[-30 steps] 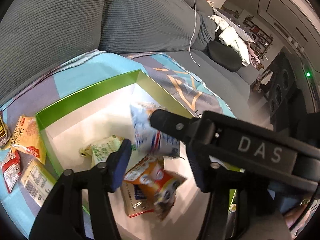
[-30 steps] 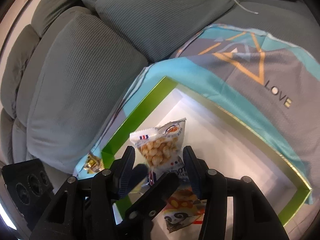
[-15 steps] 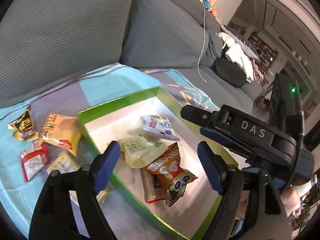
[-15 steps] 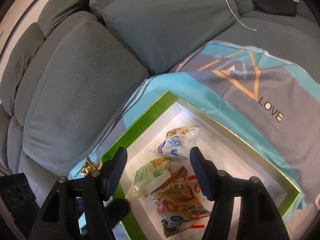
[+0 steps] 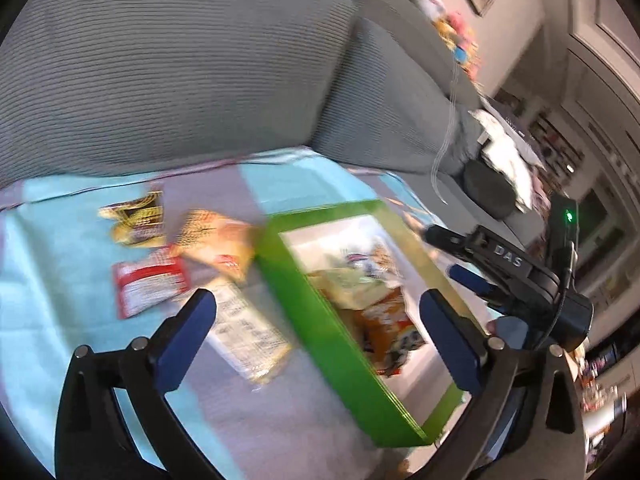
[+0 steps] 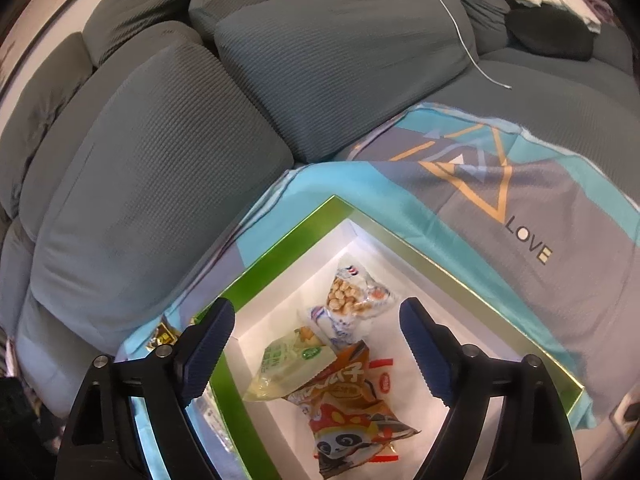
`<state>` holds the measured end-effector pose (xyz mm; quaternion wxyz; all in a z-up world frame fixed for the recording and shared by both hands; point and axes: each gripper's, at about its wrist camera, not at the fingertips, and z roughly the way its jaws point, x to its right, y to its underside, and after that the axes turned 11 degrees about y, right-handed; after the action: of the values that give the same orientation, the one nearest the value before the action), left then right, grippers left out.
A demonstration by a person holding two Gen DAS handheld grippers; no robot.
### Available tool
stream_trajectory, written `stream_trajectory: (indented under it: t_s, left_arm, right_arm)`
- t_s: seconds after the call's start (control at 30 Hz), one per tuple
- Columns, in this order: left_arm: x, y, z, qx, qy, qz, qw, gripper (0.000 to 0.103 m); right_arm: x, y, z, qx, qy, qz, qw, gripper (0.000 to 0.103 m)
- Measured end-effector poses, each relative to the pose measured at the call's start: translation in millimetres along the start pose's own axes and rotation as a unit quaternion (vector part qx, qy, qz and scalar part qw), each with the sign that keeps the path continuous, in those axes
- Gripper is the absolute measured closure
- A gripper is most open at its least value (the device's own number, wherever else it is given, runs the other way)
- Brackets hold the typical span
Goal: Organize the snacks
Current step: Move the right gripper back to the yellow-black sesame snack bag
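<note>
- Left gripper (image 5: 316, 334): I read its jaws as wide apart, nothing between them; it hovers over the green wall of the box and the cloth beside it. The left view is blurred by motion.
- Right gripper (image 6: 316, 346): I see the jaws wide apart and empty, above the inside of the box. It also shows at the right of the left view, its body marked "DAS".
- Box (image 6: 280, 252): green outside, white inside, open at the top, resting on the cloth.
- Peanut bag (image 6: 354, 294): white with a clear window, lying flat inside the box toward its far corner.
- Green packet (image 6: 290, 364): pale green, inside the box, touching the peanut bag and overlapping the panda bag.
- Panda bag (image 6: 348, 412): orange and red, inside the box, nearest the right camera, partly under the green packet.
- Red packet (image 5: 148, 286): on the cloth outside the box, left of it.
- Orange packet (image 5: 216, 242): on the cloth, just beside the box's green wall, touching the red packet.
- Dark packet (image 5: 136, 220): black and yellow, on the cloth, farther from the box than the orange packet.
- White packet (image 5: 250, 328): printed label up, on the cloth between the left jaws and the box wall.
- Cloth (image 6: 520, 204): teal and grey, with an orange triangle and the word "LOVE", spread on the sofa seat.
- Sofa (image 6: 160, 140): grey ribbed cushions behind the cloth.
</note>
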<state>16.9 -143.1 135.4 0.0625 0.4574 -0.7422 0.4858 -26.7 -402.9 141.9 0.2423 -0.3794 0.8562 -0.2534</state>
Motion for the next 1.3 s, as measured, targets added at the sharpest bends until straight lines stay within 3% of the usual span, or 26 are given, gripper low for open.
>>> stream_trajectory:
  t_s: [0.17, 0.37, 0.5, 0.67, 0.87, 1.1, 1.17, 1.3]
  left_arm:
    - [-37.2, 14.9, -40.7, 0.024, -0.067, -0.032, 0.9969, 0.001]
    - [-105.2, 49.0, -60.7, 0.024, -0.140, -0.114, 0.9833, 0.001]
    - [-137.3, 53.1, -63.7, 0.019, -0.183, -0.159, 0.9699, 0.001]
    - [-147.1, 53.8, -68.5, 0.013, -0.240, -0.164, 0.9566, 0.001]
    - [-151.7, 53.4, -76.4, 0.027, -0.231, -0.181, 0.9556, 0.001]
    - [-153.0, 52.1, -76.6, 0.025, -0.247, -0.179, 0.9518, 0.001]
    - [-154.9, 52.6, -76.1, 0.023, -0.247, -0.183, 0.9513, 0.001]
    - [-156.2, 52.4, -75.2, 0.021, -0.252, -0.186, 0.9496, 0.001]
  right_arm:
    - [-10.5, 3.6, -2.8, 0.006, 0.001, -0.017, 1.000, 0.018]
    - [-35.9, 11.4, -5.7, 0.006, -0.019, -0.044, 0.999, 0.018]
    - [-71.8, 23.8, -3.1, -0.007, -0.061, -0.085, 0.995, 0.018]
    - [-141.8, 44.6, 8.8, -0.040, -0.110, -0.156, 0.981, 0.018]
    - [-236.8, 69.0, 51.8, -0.103, -0.115, -0.257, 0.954, 0.018]
    - [-285.9, 90.9, 113.4, -0.108, -0.065, -0.299, 0.946, 0.024]
    - [-291.7, 93.7, 123.7, -0.113, -0.075, -0.301, 0.944, 0.028]
    - [-293.2, 98.9, 134.3, -0.113, -0.076, -0.312, 0.940, 0.051]
